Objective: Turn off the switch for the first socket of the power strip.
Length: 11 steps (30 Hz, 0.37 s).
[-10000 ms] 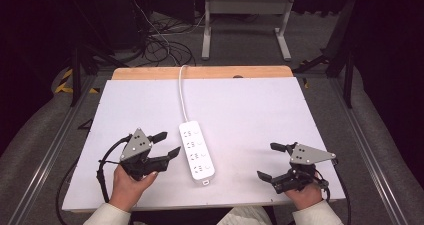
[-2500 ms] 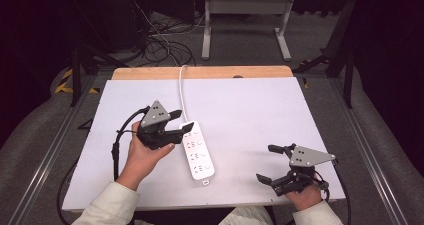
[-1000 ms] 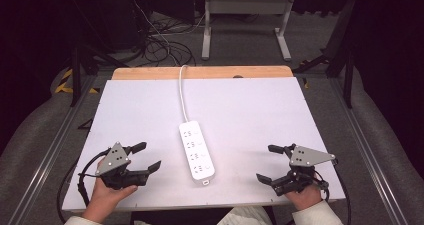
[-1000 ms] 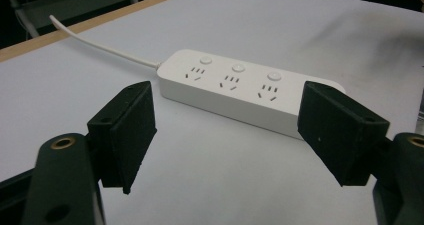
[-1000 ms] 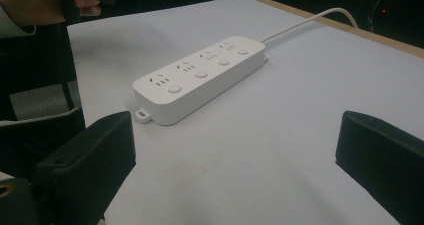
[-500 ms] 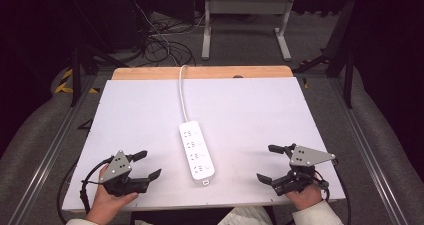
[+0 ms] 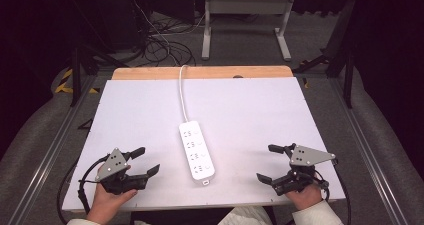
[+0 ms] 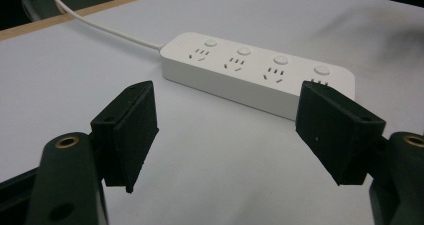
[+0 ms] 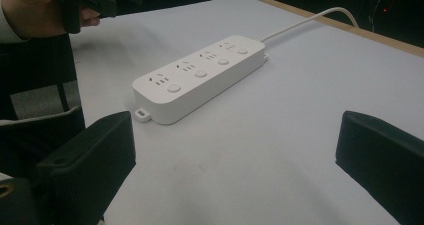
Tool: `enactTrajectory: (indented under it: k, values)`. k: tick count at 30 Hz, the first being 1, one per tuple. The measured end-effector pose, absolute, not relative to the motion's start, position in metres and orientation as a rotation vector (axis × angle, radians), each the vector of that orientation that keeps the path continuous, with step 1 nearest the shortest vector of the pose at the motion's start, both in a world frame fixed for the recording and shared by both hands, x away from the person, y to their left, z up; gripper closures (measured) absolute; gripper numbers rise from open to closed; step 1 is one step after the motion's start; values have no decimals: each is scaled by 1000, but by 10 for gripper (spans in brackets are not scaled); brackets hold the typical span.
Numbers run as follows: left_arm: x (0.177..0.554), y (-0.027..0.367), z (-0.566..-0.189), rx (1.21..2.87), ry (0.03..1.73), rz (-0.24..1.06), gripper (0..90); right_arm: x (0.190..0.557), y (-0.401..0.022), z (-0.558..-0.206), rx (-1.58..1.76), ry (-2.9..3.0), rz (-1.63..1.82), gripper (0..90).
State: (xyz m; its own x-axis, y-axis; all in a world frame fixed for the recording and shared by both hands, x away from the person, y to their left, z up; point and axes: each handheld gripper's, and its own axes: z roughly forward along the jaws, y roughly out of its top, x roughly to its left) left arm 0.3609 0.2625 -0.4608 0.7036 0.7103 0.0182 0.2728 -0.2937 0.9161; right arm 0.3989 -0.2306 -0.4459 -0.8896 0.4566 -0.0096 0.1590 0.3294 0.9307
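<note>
While both claws wait, nothing is held.
The left claw [image 7: 145, 161] and right claw [image 7: 270, 163] gape wide beside the power strip [image 7: 196, 150].

A dim room: grey floor [image 7: 240, 45], tangled cables [image 7: 155, 35], and a metal stand [image 7: 247, 22] beyond the table [image 7: 250, 105].

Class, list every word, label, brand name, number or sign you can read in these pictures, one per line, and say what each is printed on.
There is no readable text in any view.
Power strip: no brand or numbers, only socket holes and round buttons.
Left tool and right tool: plain black jaws and grey plates, no labels.
Table: bare white surface, no markings.
</note>
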Motion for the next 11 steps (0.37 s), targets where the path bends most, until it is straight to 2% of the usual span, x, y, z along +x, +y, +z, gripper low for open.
enactTrajectory:
  k: [11]
  values:
    - [360,263,-459,1865,756,544,256,399,-230,-446,555,2329,1579,28]
